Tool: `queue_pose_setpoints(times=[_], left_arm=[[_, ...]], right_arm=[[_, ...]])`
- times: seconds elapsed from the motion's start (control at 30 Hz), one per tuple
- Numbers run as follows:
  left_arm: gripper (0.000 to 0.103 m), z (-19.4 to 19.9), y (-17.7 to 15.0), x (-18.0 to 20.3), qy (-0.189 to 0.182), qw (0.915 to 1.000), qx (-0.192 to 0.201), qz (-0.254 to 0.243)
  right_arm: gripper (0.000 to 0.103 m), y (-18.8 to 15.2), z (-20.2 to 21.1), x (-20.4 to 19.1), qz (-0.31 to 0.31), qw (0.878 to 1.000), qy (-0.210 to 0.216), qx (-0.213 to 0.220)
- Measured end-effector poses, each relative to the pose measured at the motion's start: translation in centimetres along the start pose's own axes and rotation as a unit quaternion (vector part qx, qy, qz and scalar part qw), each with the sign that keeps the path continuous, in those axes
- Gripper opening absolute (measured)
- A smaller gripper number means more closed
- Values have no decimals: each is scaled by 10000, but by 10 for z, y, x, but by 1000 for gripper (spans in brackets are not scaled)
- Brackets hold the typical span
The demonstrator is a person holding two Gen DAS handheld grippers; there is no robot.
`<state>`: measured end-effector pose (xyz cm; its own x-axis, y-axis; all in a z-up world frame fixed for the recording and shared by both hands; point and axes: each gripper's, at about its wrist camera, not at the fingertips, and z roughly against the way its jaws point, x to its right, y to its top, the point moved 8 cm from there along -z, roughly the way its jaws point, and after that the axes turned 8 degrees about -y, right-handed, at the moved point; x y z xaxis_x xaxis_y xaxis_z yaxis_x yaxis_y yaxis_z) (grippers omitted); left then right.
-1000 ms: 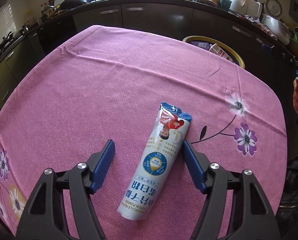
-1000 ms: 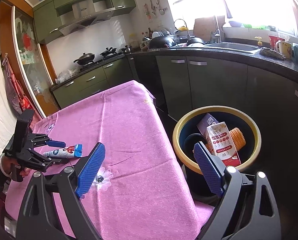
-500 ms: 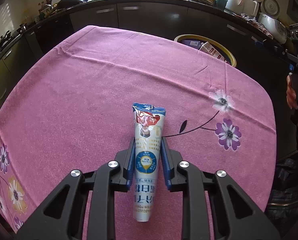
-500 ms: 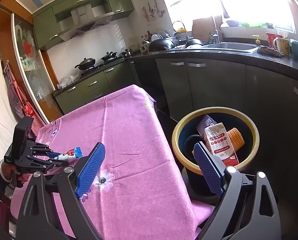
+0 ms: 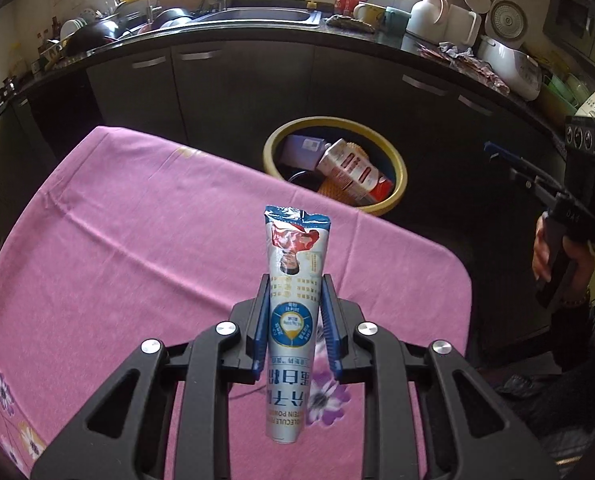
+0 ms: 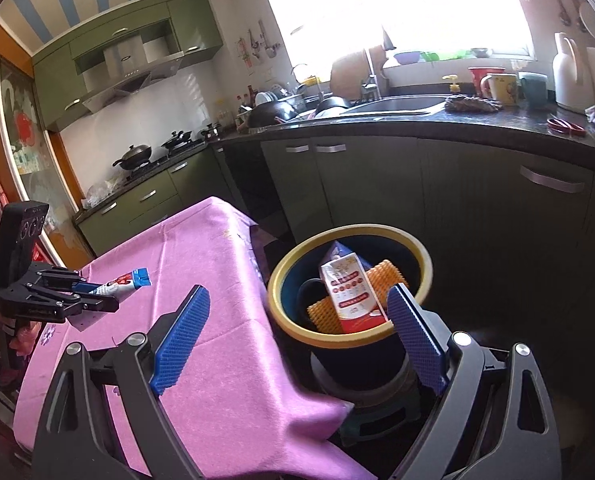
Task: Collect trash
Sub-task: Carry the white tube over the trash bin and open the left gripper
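— Pink cloth [image 5: 137,240] covers the whole worktop; where does its edge run?

— Its far edge stops just short of the bin [image 5: 335,164], which stands on the floor between the worktop and the dark cabinets [image 5: 237,88]. From my right tongs' view the cloth's near corner hangs down right beside the bin [image 6: 349,284]. Open floor shows only as a narrow dark strip along the cabinets.

— And your tongs?

— My left tongs [image 5: 293,328] are clamped on the tube [image 5: 295,300], blue pads pressing its middle from both sides. I hold it clear above the cloth, its crimped blue end pointing toward the bin. My right tongs [image 6: 293,332] stand wide apart with nothing between them, hovering over the cloth's corner and the bin's near rim.

— What does the tube look like?

— White, long, flattened at the crimped end. Red picture near that end, a round blue badge at the middle, blue lettering toward the cap end, which sticks out below my pads.

— What lies in the bin?

— A red-and-white carton [image 6: 351,292] leaning upright, an orange ribbed piece [image 6: 385,280] behind it, and a purple box [image 5: 303,148].
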<state>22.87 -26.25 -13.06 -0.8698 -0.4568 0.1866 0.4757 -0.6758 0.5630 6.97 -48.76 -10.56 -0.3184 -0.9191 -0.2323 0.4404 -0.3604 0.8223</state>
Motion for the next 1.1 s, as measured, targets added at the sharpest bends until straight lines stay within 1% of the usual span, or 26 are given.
queue_pose_setpoints(times=[0.07, 0.23, 0.33, 0.47, 0.53, 0.63, 0.67, 0.8, 0.87, 0.93, 1.0, 1.03, 1.1], left_arm=[[23, -14, 24, 10, -90, 9999, -25, 90], [23, -65, 80, 25, -192, 9974, -155, 678], [23, -102, 105, 24, -117, 9925, -241, 1191], [23, -143, 127, 17, 59, 9837, -162, 1790], [23, -159, 130, 13, 212, 9782, -97, 2065], [23, -178, 128, 6, 408, 9671, -24, 2511], [23, -182, 127, 3, 432, 9627, 9, 2671], [24, -192, 119, -8, 518, 9393, 274, 3380], [25, -195, 119, -11, 586, 9312, 394, 3576], [33, -198, 118, -12, 670, 9248, 464, 3715], [54, -200, 118, -13, 753, 9202, 498, 3808], [56, -200, 118, -12, 784, 9197, 512, 3814], [58, -199, 116, -10, 800, 9200, 496, 3804]], right_arm=[[90, 1, 2, 17, -161, 9999, -36, 33], [90, -2, 4, 51, -478, 9988, -50, 22], [90, -3, 2, 67, -654, 9979, -14, 2], [90, -7, -2, 82, -909, 9958, 83, -28], [90, -10, -3, 85, -971, 9952, 108, -50], [90, -13, -4, 90, -1046, 9944, 144, -78], [90, -13, -5, 92, -1062, 9942, 144, -79], [90, -14, -6, 96, -1194, 9927, 180, -78], [90, -15, -6, 97, -1231, 9922, 195, -72], [90, -15, -7, 96, -1235, 9921, 215, -81], [90, -15, -5, 94, -1243, 9920, 228, -71], [90, -15, -5, 94, -1235, 9921, 226, -62], [90, -14, -3, 93, -1235, 9921, 221, -35]])
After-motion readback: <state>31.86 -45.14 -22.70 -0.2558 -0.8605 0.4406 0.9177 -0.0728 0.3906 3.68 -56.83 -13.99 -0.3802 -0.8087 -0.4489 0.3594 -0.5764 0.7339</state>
